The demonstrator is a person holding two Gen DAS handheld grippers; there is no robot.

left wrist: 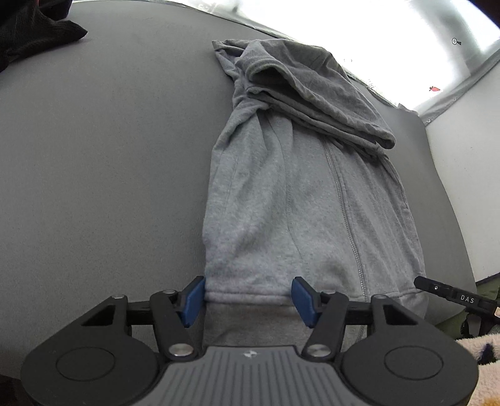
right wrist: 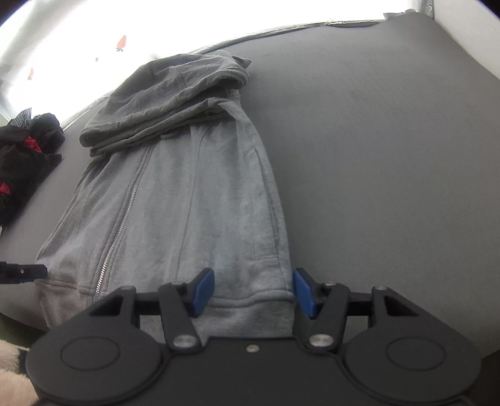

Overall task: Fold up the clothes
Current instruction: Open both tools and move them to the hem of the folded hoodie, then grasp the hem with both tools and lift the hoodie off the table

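Note:
A grey zip hoodie (left wrist: 281, 203) lies lengthwise on the grey table (left wrist: 93, 156), sides folded in, with its hood (left wrist: 306, 90) folded over the far end. My left gripper (left wrist: 248, 298) stands open over the near hem at the left corner. Flat fabric lies between the blue pads (left wrist: 195, 296), unpinched. In the right wrist view the same hoodie (right wrist: 175, 193) shows its zipper (right wrist: 125, 215) on the left. My right gripper (right wrist: 253, 292) is open astride the hem's right corner, one pad (right wrist: 304, 292) at the garment's edge. The other gripper's tip shows at each view's edge.
A heap of dark clothes (right wrist: 25, 150) with red patches lies on the table to the left of the hoodie, also seen as dark clothes (left wrist: 28, 28). Bright light floods past the table's far edge. Fluffy pale fabric (left wrist: 481, 343) sits below the near edge.

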